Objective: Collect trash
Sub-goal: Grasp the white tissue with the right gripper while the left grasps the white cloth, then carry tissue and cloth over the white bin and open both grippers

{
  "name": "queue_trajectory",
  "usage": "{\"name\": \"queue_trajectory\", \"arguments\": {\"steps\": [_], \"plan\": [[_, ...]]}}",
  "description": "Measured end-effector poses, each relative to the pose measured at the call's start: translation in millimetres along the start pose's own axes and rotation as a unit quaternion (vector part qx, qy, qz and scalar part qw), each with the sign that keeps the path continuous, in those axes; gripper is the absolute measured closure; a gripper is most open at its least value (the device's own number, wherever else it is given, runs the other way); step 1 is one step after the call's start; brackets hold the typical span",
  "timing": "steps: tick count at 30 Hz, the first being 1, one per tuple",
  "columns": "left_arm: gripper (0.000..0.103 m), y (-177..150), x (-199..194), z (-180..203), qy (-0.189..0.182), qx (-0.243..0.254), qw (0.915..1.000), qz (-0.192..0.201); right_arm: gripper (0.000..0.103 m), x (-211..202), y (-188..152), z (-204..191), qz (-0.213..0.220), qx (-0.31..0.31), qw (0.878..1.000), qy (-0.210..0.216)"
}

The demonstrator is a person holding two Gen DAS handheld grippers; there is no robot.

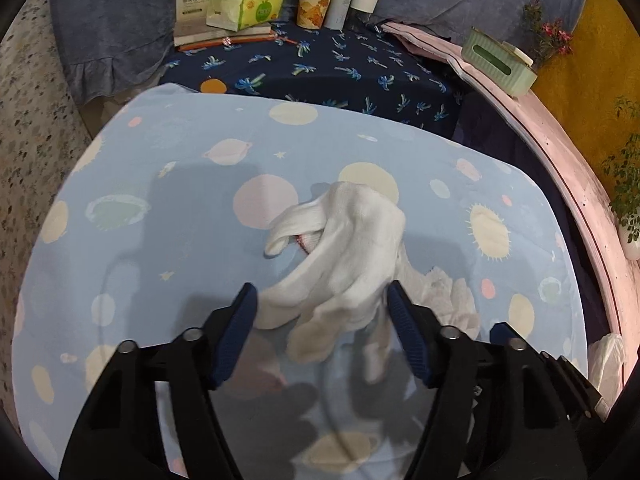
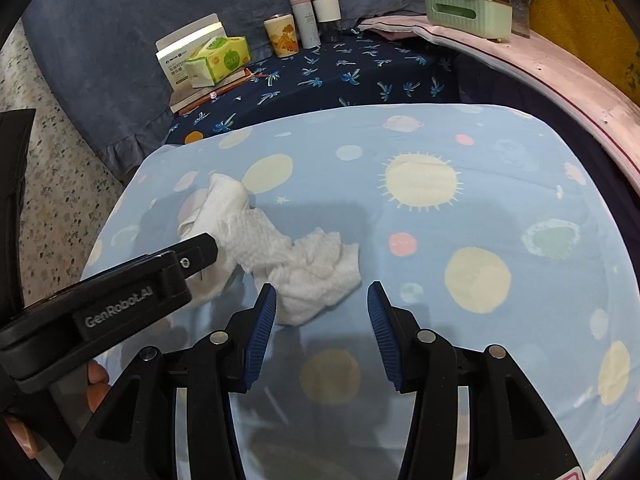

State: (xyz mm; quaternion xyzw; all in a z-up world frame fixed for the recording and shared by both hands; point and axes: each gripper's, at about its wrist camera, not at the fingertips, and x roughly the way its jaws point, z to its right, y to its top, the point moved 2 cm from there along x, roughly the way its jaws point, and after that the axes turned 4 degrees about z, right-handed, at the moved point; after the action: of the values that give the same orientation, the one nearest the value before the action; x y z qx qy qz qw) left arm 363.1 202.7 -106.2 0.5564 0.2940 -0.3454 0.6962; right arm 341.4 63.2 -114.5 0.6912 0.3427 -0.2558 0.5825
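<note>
A white sock-like cloth (image 1: 352, 240) lies bunched on the pale blue planet-print sheet (image 1: 160, 240). My left gripper (image 1: 324, 308) straddles its near end, jaws apart, with the cloth filling the gap between the blue pads. A crumpled white tissue (image 1: 448, 300) rests against the cloth's right side. In the right wrist view the tissue (image 2: 316, 264) sits just ahead of my right gripper (image 2: 320, 292), which is open, and the tissue's near edge reaches in beside the left pad. The cloth (image 2: 224, 200) lies behind it on the sheet (image 2: 440, 240), partly under the left gripper's finger (image 2: 200, 248).
At the back, on a navy palm-print cloth (image 1: 340, 68), stand a book with a green tissue pack (image 1: 248, 4), a paper cup (image 1: 314, 4) and two bottles. A green tissue box (image 1: 496, 60) sits on the pink curved ledge. A white bag (image 1: 608, 360) lies at the right edge. Speckled floor is at the left.
</note>
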Motion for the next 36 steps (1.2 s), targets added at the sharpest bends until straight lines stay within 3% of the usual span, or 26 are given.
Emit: {"name": "queue_trajectory", "arguments": {"steps": [1,3,5,8,11,19,36], "plan": [[0.050,0.3,3.0,-0.1,-0.003,-0.001,1.0000,-0.003,0.056,3.1,1.1,-0.2,0.000,0.002,1.000,0.003],[0.068,-0.7,6.4,2.5,-0.011,0.001,0.9999,-0.008,0.059,7.9,2.4,-0.4,-0.003,0.002,1.000,0.006],[0.079,-2.9,7.0,4.7,-0.012,0.006,0.9999,-0.010,0.072,10.3,2.0,-0.7,-0.006,0.002,1.000,0.012],[0.092,-7.7,4.1,8.4,-0.012,0.009,0.9998,-0.010,0.084,11.5,-1.0,-0.4,-0.012,-0.001,1.000,0.015],[0.093,-13.4,-4.8,12.4,-0.013,0.011,0.9998,-0.006,0.090,5.3,-6.9,4.2,-0.014,0.002,1.000,0.020],[0.093,-31.3,-47.6,41.8,-0.026,0.024,0.9993,0.013,0.092,-44.8,-21.9,33.0,0.012,0.030,0.999,0.021],[0.093,-96.6,-130.3,175.1,-0.079,0.100,0.9909,0.041,0.092,-189.4,-46.8,131.2,0.113,0.089,0.989,-0.014]]}}
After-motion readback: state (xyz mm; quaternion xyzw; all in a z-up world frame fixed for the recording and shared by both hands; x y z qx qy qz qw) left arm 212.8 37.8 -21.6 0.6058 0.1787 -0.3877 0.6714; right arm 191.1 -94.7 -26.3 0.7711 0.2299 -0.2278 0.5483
